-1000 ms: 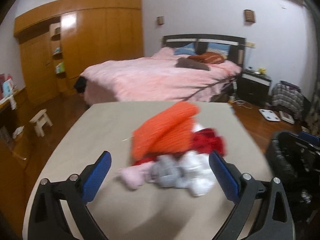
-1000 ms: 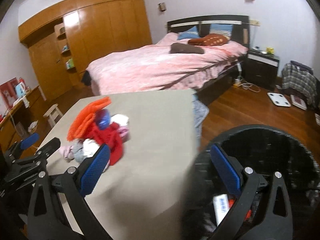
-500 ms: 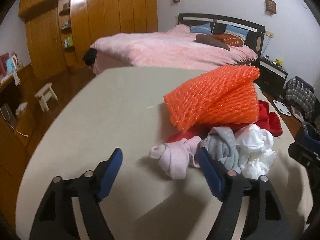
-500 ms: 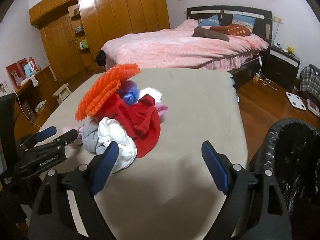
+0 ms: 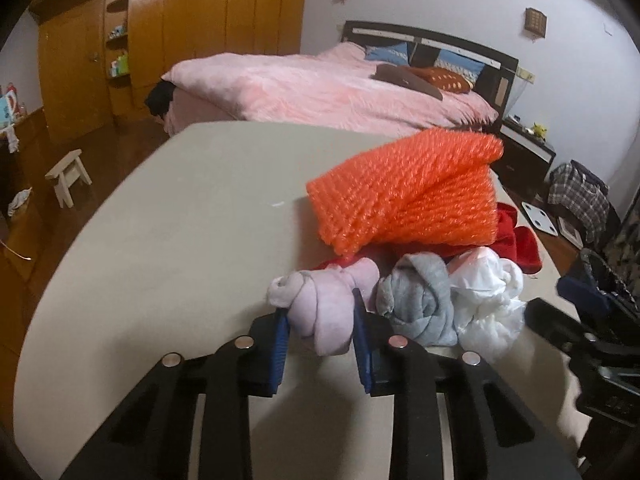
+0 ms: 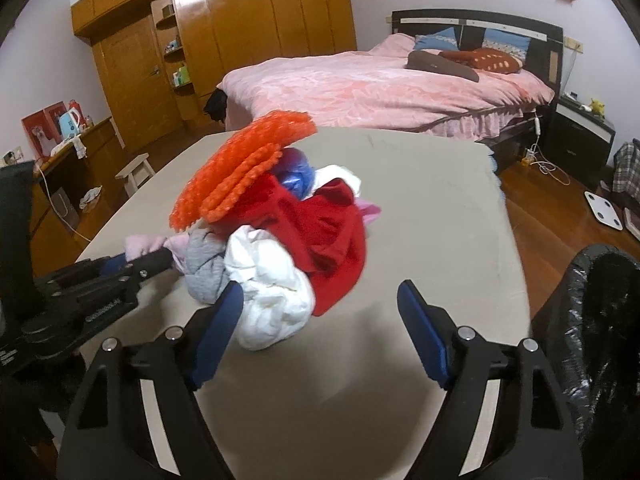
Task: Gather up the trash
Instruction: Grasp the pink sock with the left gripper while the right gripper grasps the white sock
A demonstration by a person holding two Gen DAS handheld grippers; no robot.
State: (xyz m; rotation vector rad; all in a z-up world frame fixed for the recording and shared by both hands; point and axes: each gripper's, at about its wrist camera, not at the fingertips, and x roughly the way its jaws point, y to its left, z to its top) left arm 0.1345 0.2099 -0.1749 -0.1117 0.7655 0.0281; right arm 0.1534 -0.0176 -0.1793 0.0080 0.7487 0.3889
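Closing on the pink roll point(image 5: 320, 312) at the pile's near left, the left gripper point(image 5: 320, 344) risks dragging the touching grey roll point(image 5: 416, 304); the right gripper point(image 6: 320, 332), closing too, has clamped nothing beside the white wad point(image 6: 272, 304).

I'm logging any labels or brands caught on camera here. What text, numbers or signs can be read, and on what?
Nothing can be read.
Left gripper body: pale lettering, too blurred to read.
Red box on the side desk: printed picture, any wording too small.
Bottles on the wardrobe shelf: labels too small.
Floor scale: dark marks only, no digits legible.
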